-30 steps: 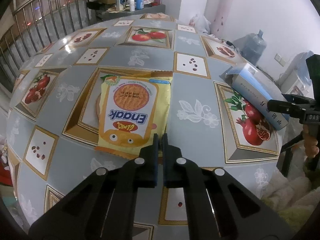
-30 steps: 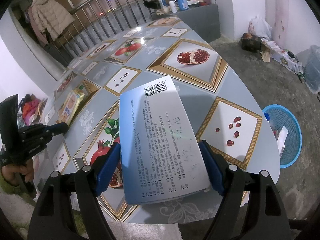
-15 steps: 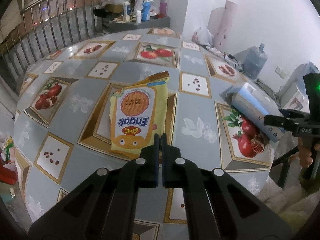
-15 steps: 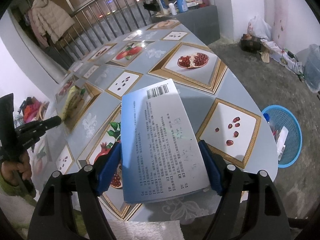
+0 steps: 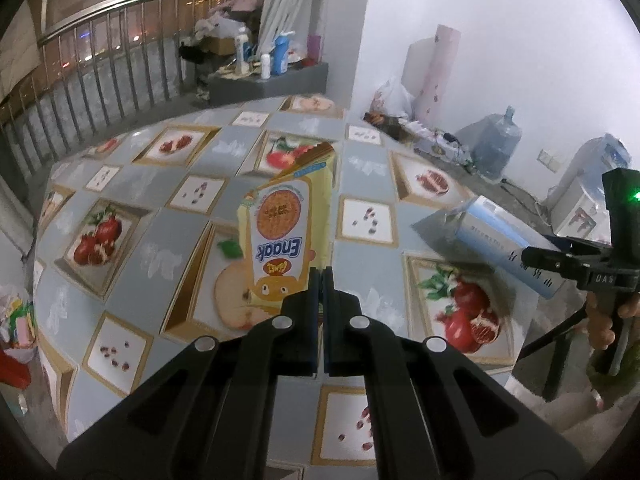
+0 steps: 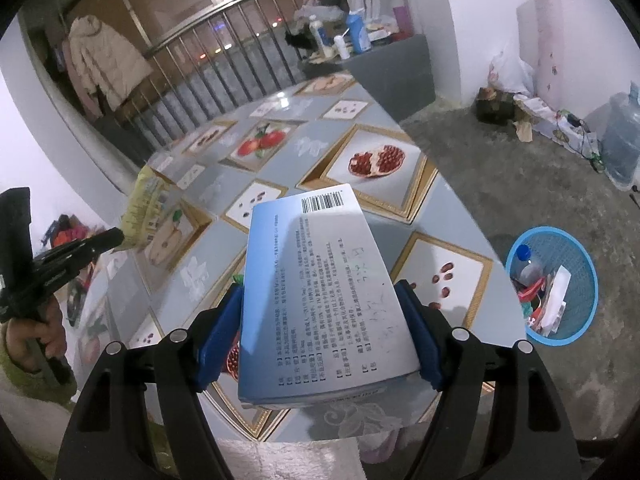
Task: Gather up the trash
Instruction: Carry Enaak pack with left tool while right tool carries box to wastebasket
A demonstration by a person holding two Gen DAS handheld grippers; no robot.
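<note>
The left gripper [image 5: 321, 280], jaws pinched on the bottom edge of the yellow Enaak snack packet [image 5: 285, 232], is now lifting it off the fruit-patterned tablecloth [image 5: 168, 248], where it was lying flat a second ago. The right gripper [image 6: 320, 320] is raising the pale blue printed box [image 6: 320, 288], clamped between its wide-set pads, barcode end forward above the table's corner, with the blue trash basket [image 6: 588, 308] on the floor to its right.

Black grippers [image 5: 321, 280] — blue-padded jaws, silver screws, green sleeve [image 6: 16, 364].

Cool, dim indoor light, brightest on the white wall [image 5: 500, 40]. Fisheye bends the edges (corners black). The table [image 5: 460, 312] is slightly motion-blurred.
</note>
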